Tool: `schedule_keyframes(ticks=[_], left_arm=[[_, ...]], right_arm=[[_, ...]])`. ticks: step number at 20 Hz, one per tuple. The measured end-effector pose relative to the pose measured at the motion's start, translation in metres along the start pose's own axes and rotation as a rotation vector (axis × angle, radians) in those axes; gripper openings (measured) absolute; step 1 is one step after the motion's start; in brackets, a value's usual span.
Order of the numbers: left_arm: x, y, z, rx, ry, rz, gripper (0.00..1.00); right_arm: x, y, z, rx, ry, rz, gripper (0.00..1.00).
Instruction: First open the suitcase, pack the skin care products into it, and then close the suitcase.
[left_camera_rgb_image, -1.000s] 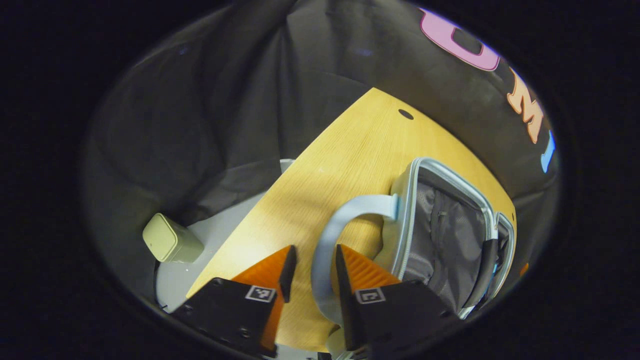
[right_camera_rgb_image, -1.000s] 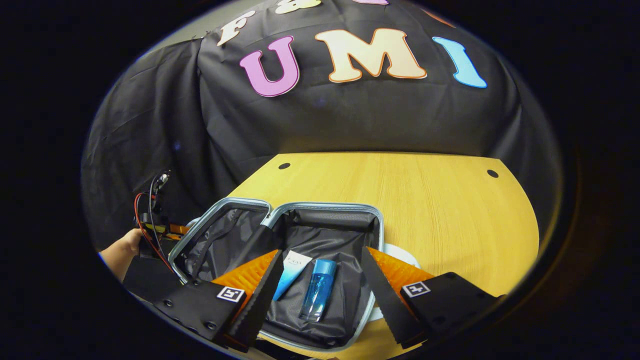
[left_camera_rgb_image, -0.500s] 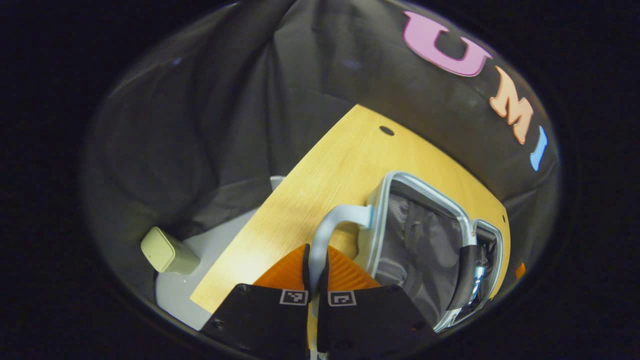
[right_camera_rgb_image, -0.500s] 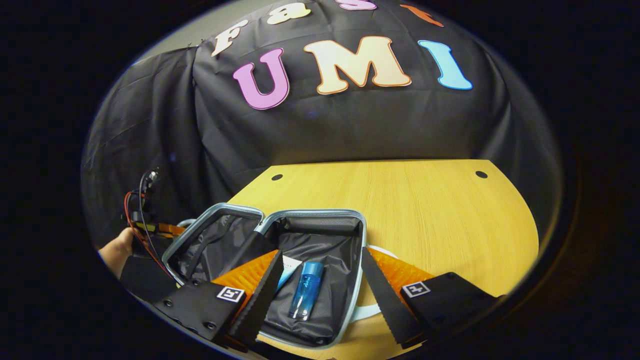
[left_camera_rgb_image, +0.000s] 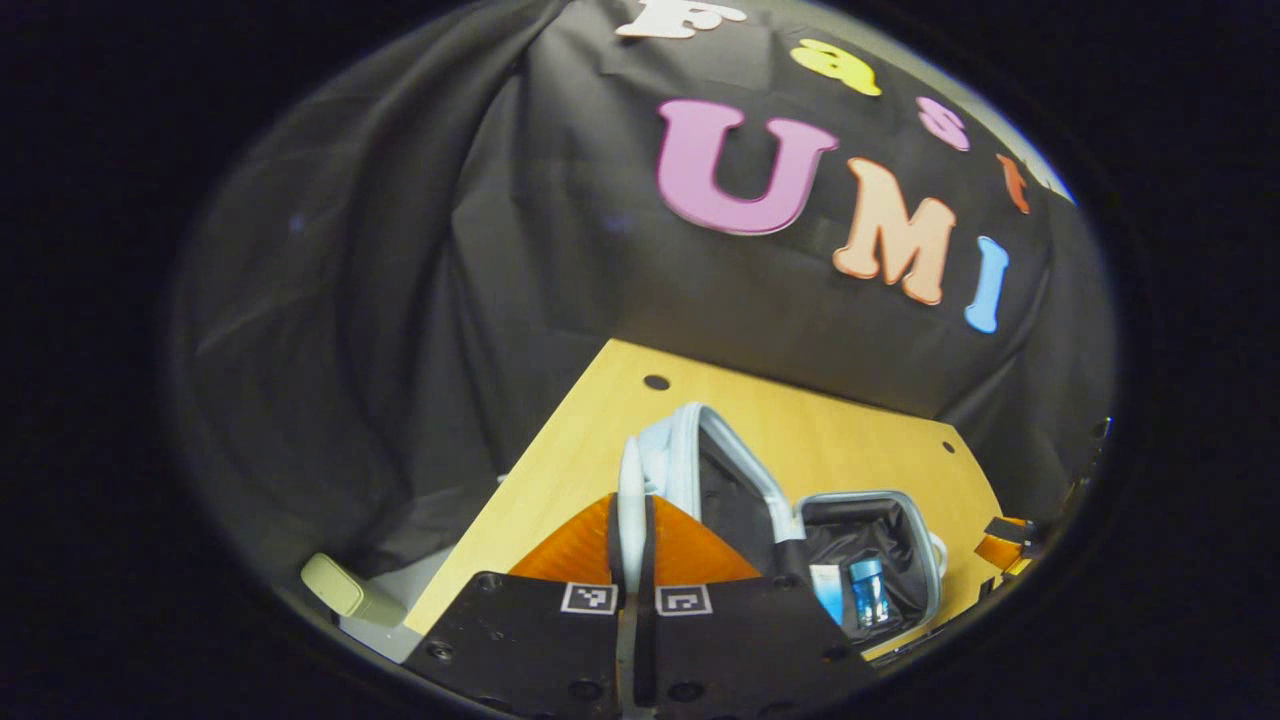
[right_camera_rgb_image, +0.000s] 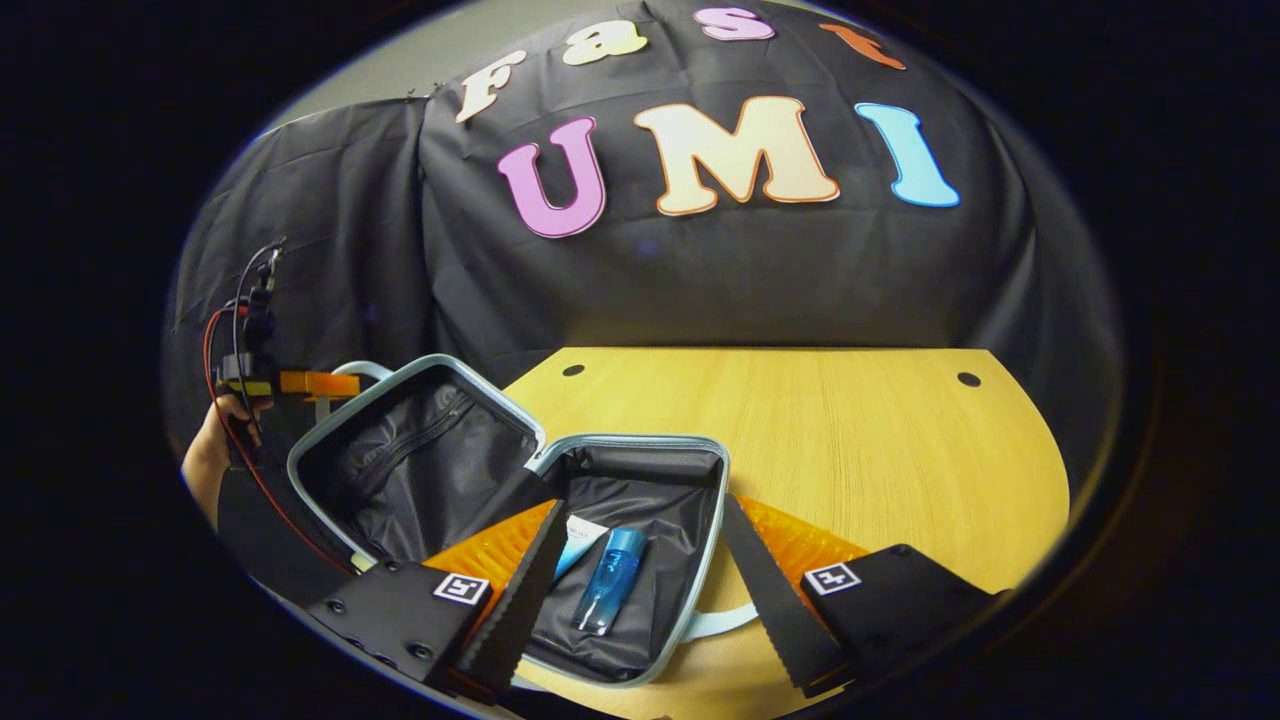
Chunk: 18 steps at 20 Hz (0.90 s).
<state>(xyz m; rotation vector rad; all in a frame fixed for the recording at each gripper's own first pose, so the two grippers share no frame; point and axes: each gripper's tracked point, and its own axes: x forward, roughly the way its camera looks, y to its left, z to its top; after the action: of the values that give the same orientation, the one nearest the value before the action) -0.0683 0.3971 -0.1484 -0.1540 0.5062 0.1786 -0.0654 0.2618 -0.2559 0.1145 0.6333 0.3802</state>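
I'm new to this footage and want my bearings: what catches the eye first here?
The open suitcase on the wooden table, its lid tilted up at the left. A blue bottle and a tube lie in its dark lining, between the open right gripper's fingers. In the left gripper view, the left gripper is shut on the pale handle of the lid.

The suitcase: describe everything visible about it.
The suitcase is a small pale blue hard shell lined in dark fabric, lying open on the wooden table. Its lid is tilted up, with the left gripper shut on its handle. A blue bottle and a tube lie inside.
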Motion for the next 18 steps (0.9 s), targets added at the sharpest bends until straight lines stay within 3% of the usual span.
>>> schedule_keyframes(ticks=[6,7,8,18], left_arm=[[-0.028,-0.084,0.026,0.043,-0.058,-0.087,0.0],[-0.031,-0.102,0.029,0.052,-0.065,-0.113,0.0],[-0.033,-0.117,0.031,0.06,-0.07,-0.135,0.0],[-0.029,-0.286,0.005,0.058,-0.025,-0.435,0.0]], right_arm=[[-0.022,-0.016,0.023,-0.073,-0.066,0.041,0.98],[-0.025,-0.02,0.024,-0.077,-0.071,0.047,0.94],[-0.028,-0.024,0.025,-0.079,-0.074,0.05,0.98],[-0.051,-0.082,0.036,-0.043,-0.112,0.014,0.98]])
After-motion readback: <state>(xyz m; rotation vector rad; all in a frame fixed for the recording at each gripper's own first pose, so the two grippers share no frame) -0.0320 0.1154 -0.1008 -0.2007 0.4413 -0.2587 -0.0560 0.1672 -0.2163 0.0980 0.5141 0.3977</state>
